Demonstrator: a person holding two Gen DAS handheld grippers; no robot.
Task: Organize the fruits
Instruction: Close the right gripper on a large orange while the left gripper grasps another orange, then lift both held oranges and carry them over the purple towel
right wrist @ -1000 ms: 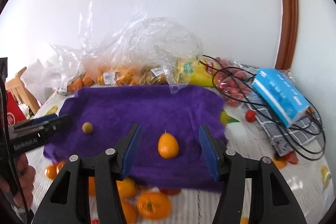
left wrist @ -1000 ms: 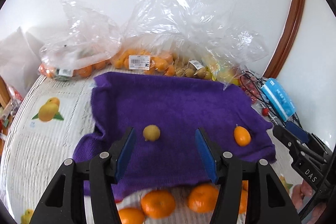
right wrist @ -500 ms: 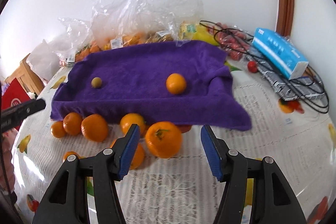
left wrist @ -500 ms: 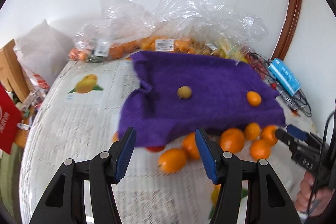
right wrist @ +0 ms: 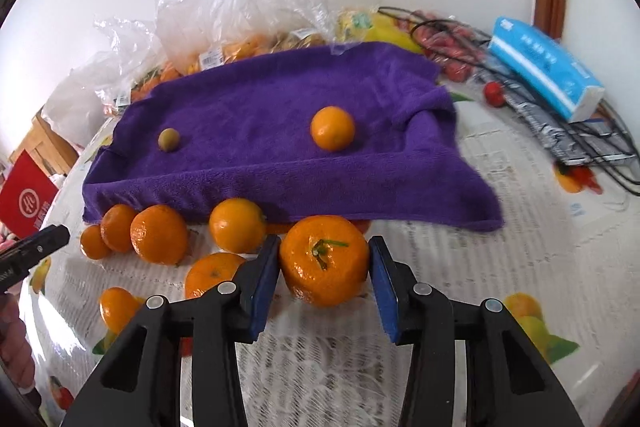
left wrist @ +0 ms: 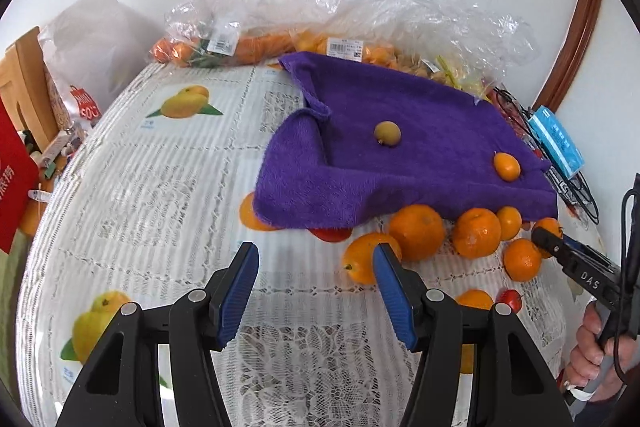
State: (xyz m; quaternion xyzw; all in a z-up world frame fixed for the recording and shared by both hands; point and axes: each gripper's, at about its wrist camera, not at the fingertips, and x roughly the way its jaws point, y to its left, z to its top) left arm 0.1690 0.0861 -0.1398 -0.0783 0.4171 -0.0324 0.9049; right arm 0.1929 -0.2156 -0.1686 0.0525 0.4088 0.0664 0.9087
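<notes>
A purple towel (left wrist: 400, 143) (right wrist: 280, 131) lies on the table with a small green-yellow fruit (left wrist: 387, 133) (right wrist: 168, 139) and a small orange (left wrist: 506, 166) (right wrist: 332, 129) on it. Several mandarins (left wrist: 416, 231) (right wrist: 159, 233) lie along its near edge. My right gripper (right wrist: 323, 261) is open, its pads on either side of a large mandarin (right wrist: 324, 259), close to it or just touching. My left gripper (left wrist: 314, 267) is open and empty above the tablecloth, left of the mandarins. The right gripper also shows in the left wrist view (left wrist: 560, 251).
Clear plastic bags of fruit (left wrist: 360, 27) (right wrist: 248, 11) stand behind the towel against the wall. A blue tissue pack (right wrist: 544, 75), black cables (right wrist: 580, 135) and cherry tomatoes (right wrist: 494, 93) lie at the right. A red box (left wrist: 12, 183) and clutter sit at the table's left edge.
Both grippers have pulled back from the towel toward the table's near side. The right gripper has dropped around the large mandarin. The left one has swung left.
</notes>
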